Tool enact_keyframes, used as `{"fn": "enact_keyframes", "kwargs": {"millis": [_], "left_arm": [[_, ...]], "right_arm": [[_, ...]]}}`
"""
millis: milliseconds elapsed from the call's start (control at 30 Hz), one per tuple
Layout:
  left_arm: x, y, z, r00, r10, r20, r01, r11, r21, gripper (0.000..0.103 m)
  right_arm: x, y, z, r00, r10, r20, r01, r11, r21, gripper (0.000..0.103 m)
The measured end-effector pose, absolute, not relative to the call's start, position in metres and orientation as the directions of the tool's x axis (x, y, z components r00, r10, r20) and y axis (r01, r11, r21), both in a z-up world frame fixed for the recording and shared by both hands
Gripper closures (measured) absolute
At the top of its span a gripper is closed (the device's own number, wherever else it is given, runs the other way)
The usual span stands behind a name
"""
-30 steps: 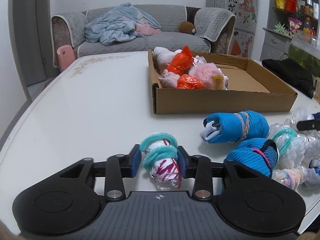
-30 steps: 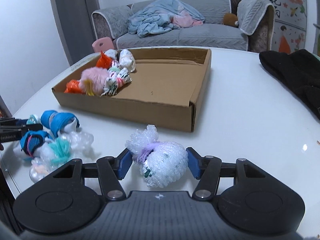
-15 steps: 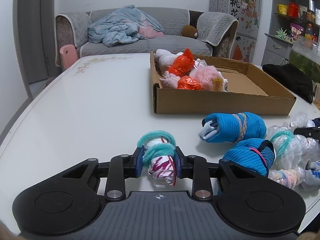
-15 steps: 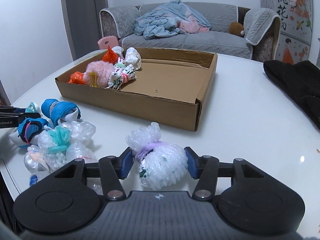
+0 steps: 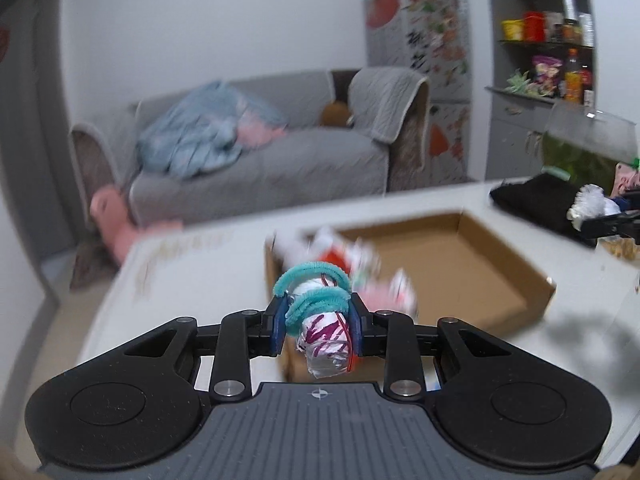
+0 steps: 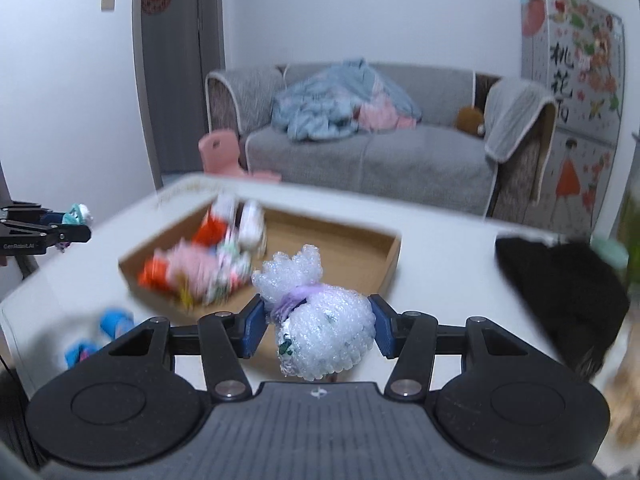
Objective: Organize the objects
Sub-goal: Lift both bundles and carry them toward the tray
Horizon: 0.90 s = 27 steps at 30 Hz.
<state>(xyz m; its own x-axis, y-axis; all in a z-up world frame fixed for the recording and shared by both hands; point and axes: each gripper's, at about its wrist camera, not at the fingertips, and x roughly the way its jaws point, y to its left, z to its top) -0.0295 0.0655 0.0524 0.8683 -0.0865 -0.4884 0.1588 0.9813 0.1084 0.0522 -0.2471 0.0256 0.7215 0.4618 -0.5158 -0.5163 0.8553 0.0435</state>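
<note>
My left gripper (image 5: 318, 326) is shut on a small white-and-magenta bundle with teal fuzzy bands (image 5: 320, 322), held in the air above the white table (image 5: 192, 280). My right gripper (image 6: 318, 324) is shut on a bubble-wrap bundle tied with a purple band (image 6: 324, 328), also lifted off the table. Behind both lies a shallow cardboard box (image 5: 480, 256) (image 6: 360, 252) with several pink, orange and white bundles (image 6: 208, 256) at its left end. In the right wrist view the left gripper (image 6: 74, 224) shows at the far left edge; in the left wrist view the right gripper (image 5: 592, 210) shows at the far right.
Blue rolled socks (image 6: 114, 322) lie on the table at lower left of the right wrist view. A black garment (image 6: 560, 292) (image 5: 536, 200) lies on the table's right side. A grey sofa (image 6: 380, 152) and a pink stool (image 6: 220, 152) stand beyond the table.
Both grippers closed on their bundles, then lifted them off the table; the table and box now sit lower and blurred in both views.
</note>
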Motion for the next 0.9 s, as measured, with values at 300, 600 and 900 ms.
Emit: {"fn": "enact_keyframes", "kwargs": {"millis": [300,600,900], "left_arm": [[0.085,0.007,0.101,0.861,-0.188,-0.473,0.284,0.949,0.139,0.067],[0.193,-0.042,0.022,0.768,-0.226,-0.600,0.352,0.931,0.100,0.066],[0.221,-0.033,-0.042,0.707,-0.187,-0.682,0.340,0.935,0.096,0.067]], "right_arm": [[0.128,-0.230,0.062,0.710,0.517,-0.478,-0.559,0.827,0.063,0.053],[0.212,-0.179,0.011,0.618,0.531,-0.580,-0.583,0.804,0.116,0.053],[0.255,-0.151,-0.039,0.548,0.471,-0.692,-0.532,0.834,0.146,0.053]]}}
